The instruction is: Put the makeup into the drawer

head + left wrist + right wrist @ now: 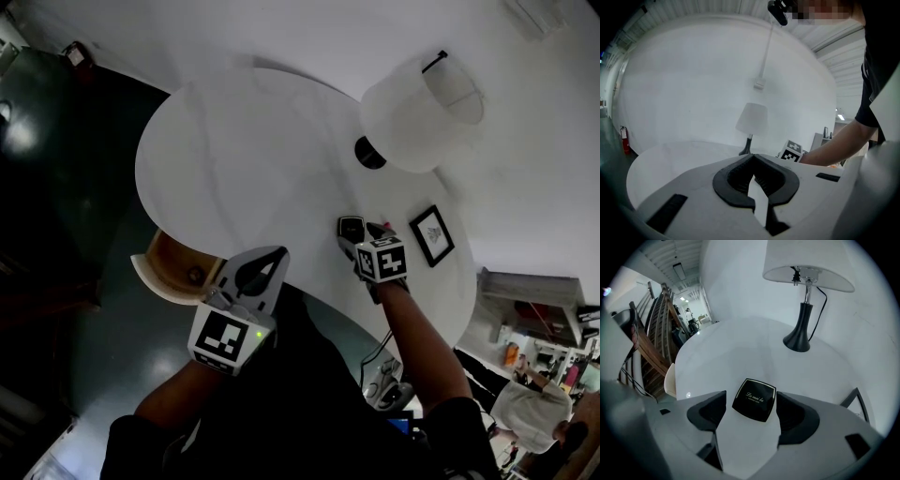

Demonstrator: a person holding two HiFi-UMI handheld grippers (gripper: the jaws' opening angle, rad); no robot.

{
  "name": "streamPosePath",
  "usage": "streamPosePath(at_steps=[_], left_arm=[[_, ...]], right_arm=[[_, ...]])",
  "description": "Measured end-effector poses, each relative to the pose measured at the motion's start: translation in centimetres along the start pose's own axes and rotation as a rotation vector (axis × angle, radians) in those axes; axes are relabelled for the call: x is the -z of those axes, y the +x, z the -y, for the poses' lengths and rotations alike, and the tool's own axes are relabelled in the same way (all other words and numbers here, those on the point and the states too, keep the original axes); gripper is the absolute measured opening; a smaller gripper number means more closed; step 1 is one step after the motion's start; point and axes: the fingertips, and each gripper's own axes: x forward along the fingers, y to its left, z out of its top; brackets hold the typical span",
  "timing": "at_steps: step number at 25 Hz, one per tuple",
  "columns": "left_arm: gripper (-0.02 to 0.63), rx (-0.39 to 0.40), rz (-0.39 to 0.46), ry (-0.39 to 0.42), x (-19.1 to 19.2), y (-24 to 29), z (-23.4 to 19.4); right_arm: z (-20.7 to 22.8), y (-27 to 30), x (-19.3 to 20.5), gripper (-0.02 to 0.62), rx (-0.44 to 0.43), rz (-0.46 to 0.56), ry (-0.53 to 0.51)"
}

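A black square makeup compact (754,400) with pale lettering on its lid lies flat on the round white table (253,159). My right gripper (750,400) points steeply down over it, open, one jaw on each side of the compact and neither pad pressing it. From the head view the compact (351,228) shows just beyond the right gripper (356,236). An open drawer (173,262) with a wooden inside sticks out under the table's near left edge. My left gripper (272,255) hovers just to the right of that drawer, shut and empty. In its own view the left gripper (752,161) has its tips together.
A white-shaded lamp (417,108) on a black base stands at the back right of the table. A small black picture frame (432,234) stands right of the compact. Beside the table lies dark floor (56,187). Shelves and clutter sit far right.
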Motion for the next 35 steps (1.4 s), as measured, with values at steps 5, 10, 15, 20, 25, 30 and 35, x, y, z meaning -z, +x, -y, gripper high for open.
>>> streamPosePath(at_steps=[5,10,15,20,25,30,35], left_arm=[[0.011,-0.007,0.002,-0.02,0.5,0.1,-0.2],[0.011,0.005,-0.024,-0.021,1.7,-0.1,-0.1],[0.011,0.003,-0.018,-0.027,1.7,-0.5,-0.2],[0.011,-0.004,-0.002,-0.035,1.3,-0.7,-0.3],[0.011,-0.006,0.0,-0.028,1.2,-0.9,-0.3],[0.011,0.005,-0.016,-0.025,1.4,-1.0,0.0],[0.011,0.018,-0.011,-0.02,1.1,-0.7,0.5]], right_arm=[[0.4,1.1,0.2,0.286,0.029,-0.018,0.016],[1.0,2.2,0.4,0.288,0.067,-0.03,0.077],[0.6,2.8,0.4,0.288,0.071,-0.029,0.112],[0.9,3.0,1.1,0.287,0.092,-0.035,0.107],[0.6,3.0,1.2,0.287,0.098,-0.016,0.069],[0.2,3.0,0.9,0.287,0.082,0.019,0.043],[0.4,2.9,1.1,0.287,0.079,0.014,0.037]])
